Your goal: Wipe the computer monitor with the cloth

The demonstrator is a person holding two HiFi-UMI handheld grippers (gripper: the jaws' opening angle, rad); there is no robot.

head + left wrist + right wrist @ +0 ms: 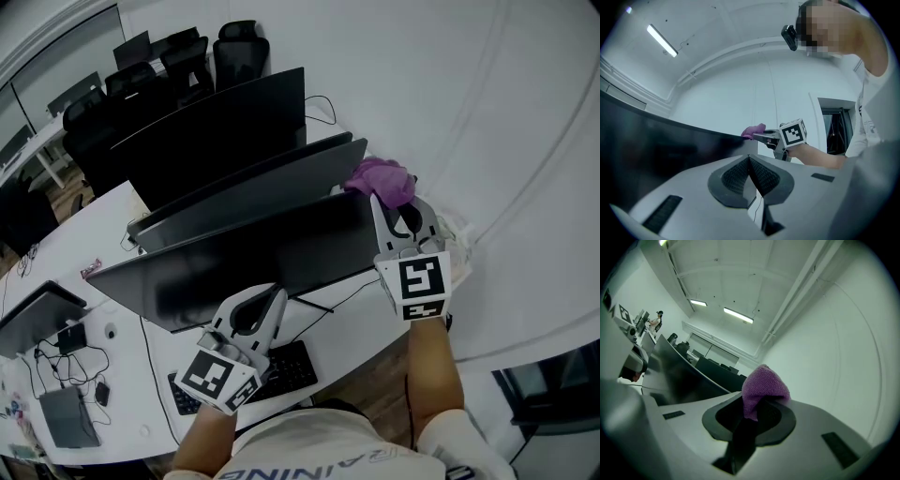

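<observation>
Now right gripper (pixel 757 405) jaws pinch the cloth (pixel 765 384) by the monitor (pixel 262 255) corner (left gripper (pixel 749 165) jaws together, empty). Hard pushing could tip the monitor.

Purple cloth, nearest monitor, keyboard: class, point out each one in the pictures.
purple cloth (pixel 382 178), head view, its bunched middle.
nearest monitor (pixel 262 258), head view, middle of its dark panel.
keyboard (pixel 298 364), head view, its visible right end.

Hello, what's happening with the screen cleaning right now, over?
Right gripper shut on purple cloth, at the near monitor's top corner. Left gripper shut, empty, by the screen's lower edge. Nothing seen blocking the screen.
</observation>
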